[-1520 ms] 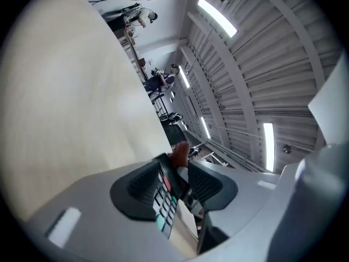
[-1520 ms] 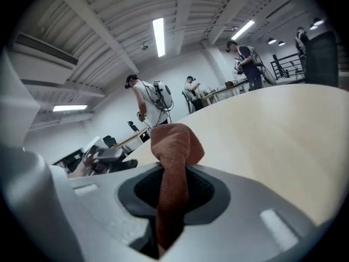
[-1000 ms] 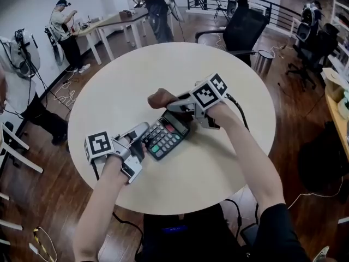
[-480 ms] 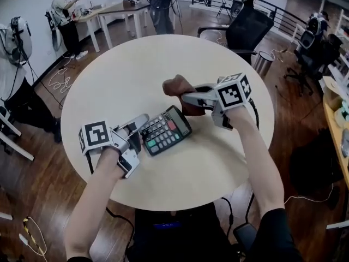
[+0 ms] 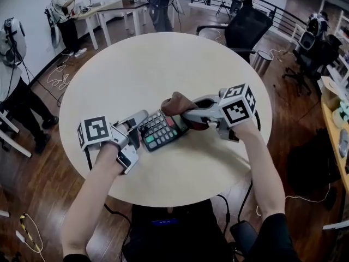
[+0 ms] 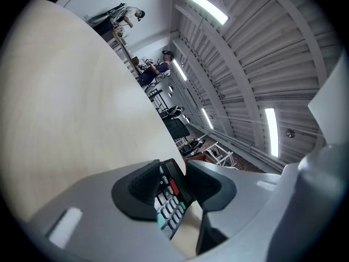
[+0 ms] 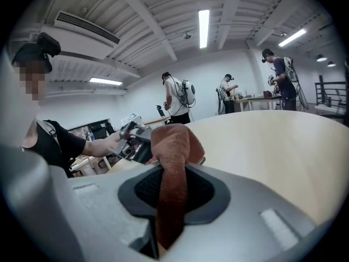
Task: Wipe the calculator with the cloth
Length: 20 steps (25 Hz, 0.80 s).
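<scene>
The left gripper (image 5: 143,125), jaws just tightened, clamps the calculator (image 5: 162,131) by its 8 o'clock end, mid-table. The right gripper (image 5: 185,115) pinches the brown cloth (image 5: 175,102) over its 2 o'clock end. Wiping seems underway, with the keypad left.

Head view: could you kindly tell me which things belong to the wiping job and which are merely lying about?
Job: calculator; brown cloth; round table beneath them.
Lying about: black office chair; bin beside it; desk at the far wall.
</scene>
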{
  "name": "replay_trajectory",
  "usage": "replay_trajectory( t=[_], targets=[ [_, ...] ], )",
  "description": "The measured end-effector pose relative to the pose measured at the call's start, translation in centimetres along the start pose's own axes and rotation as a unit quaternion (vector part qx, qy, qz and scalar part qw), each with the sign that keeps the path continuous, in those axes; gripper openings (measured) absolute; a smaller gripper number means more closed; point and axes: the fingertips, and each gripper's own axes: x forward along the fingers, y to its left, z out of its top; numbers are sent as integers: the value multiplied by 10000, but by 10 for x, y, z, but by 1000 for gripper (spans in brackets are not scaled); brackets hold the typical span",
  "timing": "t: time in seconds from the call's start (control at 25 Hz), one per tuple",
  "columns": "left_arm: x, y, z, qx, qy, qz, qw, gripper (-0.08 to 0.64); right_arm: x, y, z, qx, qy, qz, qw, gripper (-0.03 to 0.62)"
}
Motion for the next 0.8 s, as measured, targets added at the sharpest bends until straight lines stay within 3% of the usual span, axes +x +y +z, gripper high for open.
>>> replay_trajectory(
  t=[0.12, 0.32, 0.44, 0.52, 0.56, 0.6, 0.64, 0.72, 0.8],
  targets=[
    [-1, -1, 1, 48, -29, 37, 10000, 143, -12, 29, -13, -7, -89, 105, 9999, 64],
    [0, -4, -2, 188, -3, 24, 9998, 143, -23, 88, -42, -134, 34, 764, 9970, 64],
    [2, -9, -10, 503, 166, 32, 9986, 164, -41, 77, -43, -11, -299, 246, 9993, 64],
    [0, -19, -10, 1278, 334, 130, 9911, 215, -58, 62, -37, 255, -748, -299, 9964, 64],
    [0, -28, -11, 1899, 449, 205, 9806, 215, -68, 56, -35, 405, -1009, -565, 9925, 64],
    [2, -41, -17, 2622, 629, 289, 9625, 215, -78, 49, -32, 549, -1279, -813, 9869, 64],
    [7, -55, -28, 3374, 879, 384, 9365, 215, -89, 44, -29, 679, -1552, -1036, 9801, 64],
    [27, -80, -62, 4708, 1473, 587, 8679, 219, -109, 37, -23, 911, -2088, -1339, 9645, 64],
    [48, -93, -97, 5704, 2012, 842, 7919, 219, -122, 37, -19, 1075, -2491, -1436, 9517, 64]
  ],
)
